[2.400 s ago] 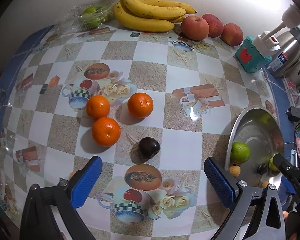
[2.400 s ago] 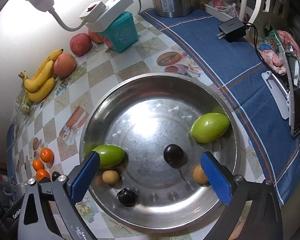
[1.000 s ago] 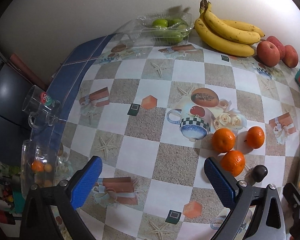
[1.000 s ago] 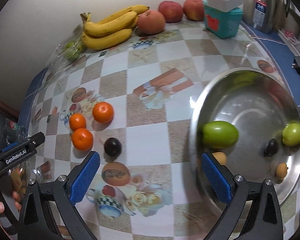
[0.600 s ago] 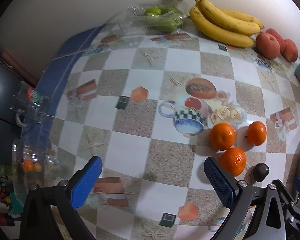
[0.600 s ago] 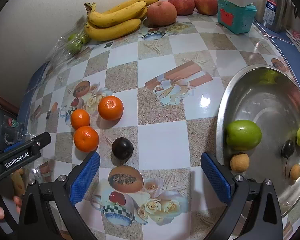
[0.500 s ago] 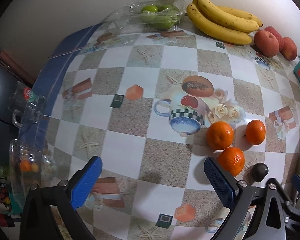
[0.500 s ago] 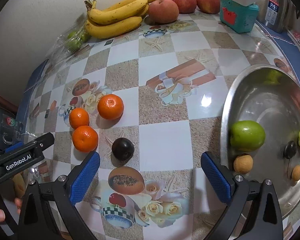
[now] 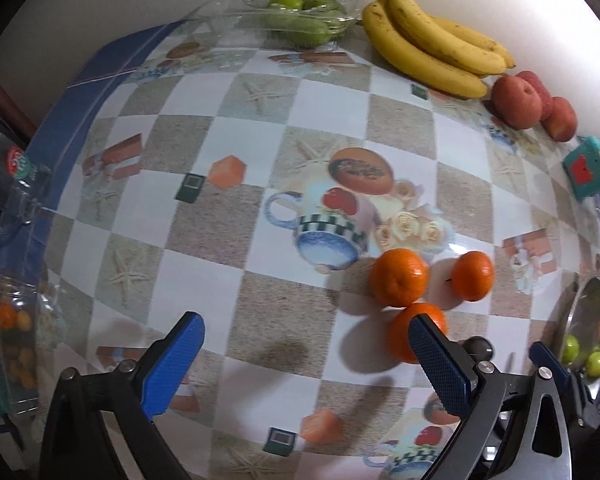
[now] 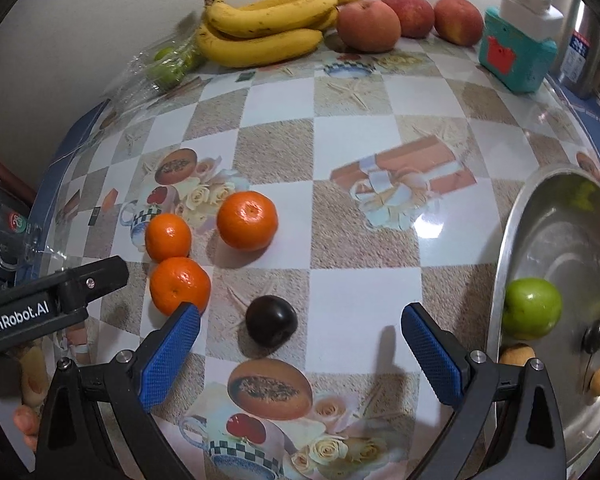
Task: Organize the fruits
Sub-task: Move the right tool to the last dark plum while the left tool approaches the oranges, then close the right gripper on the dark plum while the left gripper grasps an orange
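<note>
Three oranges lie together on the checked tablecloth, with a dark plum just in front of them. My right gripper is open and empty, and the plum sits between its blue pads, slightly ahead. A steel bowl at the right holds a green fruit and several small fruits. My left gripper is open and empty over bare cloth, left of the oranges; its right pad hides part of the nearest orange. The plum peeks out behind that pad.
Bananas, three peaches and a clear pack of green fruit line the back wall. A teal box and a steel kettle stand at the back right. Clear containers sit at the table's left edge.
My right gripper has swung left from over the bowl and closed in on the plum. My left gripper swung left earlier and has since drifted back toward the oranges.
</note>
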Tool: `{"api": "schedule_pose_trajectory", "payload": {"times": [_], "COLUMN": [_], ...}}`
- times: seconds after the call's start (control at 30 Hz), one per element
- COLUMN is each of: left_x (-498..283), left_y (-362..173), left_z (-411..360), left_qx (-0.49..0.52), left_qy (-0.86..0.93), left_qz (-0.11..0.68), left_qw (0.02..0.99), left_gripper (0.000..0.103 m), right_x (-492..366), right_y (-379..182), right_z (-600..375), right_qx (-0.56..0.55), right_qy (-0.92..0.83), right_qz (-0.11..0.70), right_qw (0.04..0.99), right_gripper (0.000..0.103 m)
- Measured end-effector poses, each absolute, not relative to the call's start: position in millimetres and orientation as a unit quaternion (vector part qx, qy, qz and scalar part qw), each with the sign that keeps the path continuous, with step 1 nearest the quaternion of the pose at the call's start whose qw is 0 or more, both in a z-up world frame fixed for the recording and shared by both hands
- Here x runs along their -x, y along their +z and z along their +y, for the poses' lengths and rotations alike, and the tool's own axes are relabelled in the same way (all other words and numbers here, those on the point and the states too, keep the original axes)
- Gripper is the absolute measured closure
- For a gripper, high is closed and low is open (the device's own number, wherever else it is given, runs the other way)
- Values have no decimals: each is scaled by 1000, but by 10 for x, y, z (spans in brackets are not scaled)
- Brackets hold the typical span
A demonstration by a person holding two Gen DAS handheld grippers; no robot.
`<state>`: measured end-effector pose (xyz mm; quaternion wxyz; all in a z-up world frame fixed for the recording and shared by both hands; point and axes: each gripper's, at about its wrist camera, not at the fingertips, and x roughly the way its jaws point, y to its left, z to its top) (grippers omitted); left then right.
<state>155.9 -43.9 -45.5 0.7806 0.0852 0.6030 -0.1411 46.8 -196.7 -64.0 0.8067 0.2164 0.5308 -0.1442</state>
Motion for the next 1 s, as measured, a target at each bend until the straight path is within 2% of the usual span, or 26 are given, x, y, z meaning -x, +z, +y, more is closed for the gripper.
{"api": "schedule_pose_trajectory", "payload": {"times": [0.1,0.17,0.27,0.33,0.47,0.57,0.63,0.8,1.0], "left_x": [-1529,-1507,-1487,-1472,-1439,-1440,-1437,-1422,-1432], "left_y": [-454,-473,-510,-536,-599,-645,-658,-642,-646], "left_z": [-514,-571,-637,-665,-746,-778,-788,-817,-848], "left_qx": [-78,-78,-71,-65,-70,-62,-56,-34,-30], "left_qy": [-158,-169,-185,-194,-207,-218,-224,-250,-253], "left_qz": [604,606,612,615,619,628,630,635,635], "left_qw": [777,773,766,761,754,745,741,730,729], "left_gripper": [0,0,2,5,16,29,34,63,64], "right_x": [-482,-492,-514,-528,-545,-558,-566,-577,-590], "right_y": [-626,-630,-648,-662,-679,-682,-694,-691,-682], "right_z": [-1926,-1909,-1880,-1864,-1865,-1845,-1834,-1813,-1793], "right_qx": [-203,-201,-189,-183,-184,-181,-181,-181,-188], "right_qy": [-145,-141,-143,-143,-136,-133,-130,-125,-116], "right_qz": [531,530,534,538,539,541,544,543,542], "right_qw": [810,812,811,811,810,810,809,810,811], "right_gripper": [6,16,42,48,53,54,54,61,73]}}
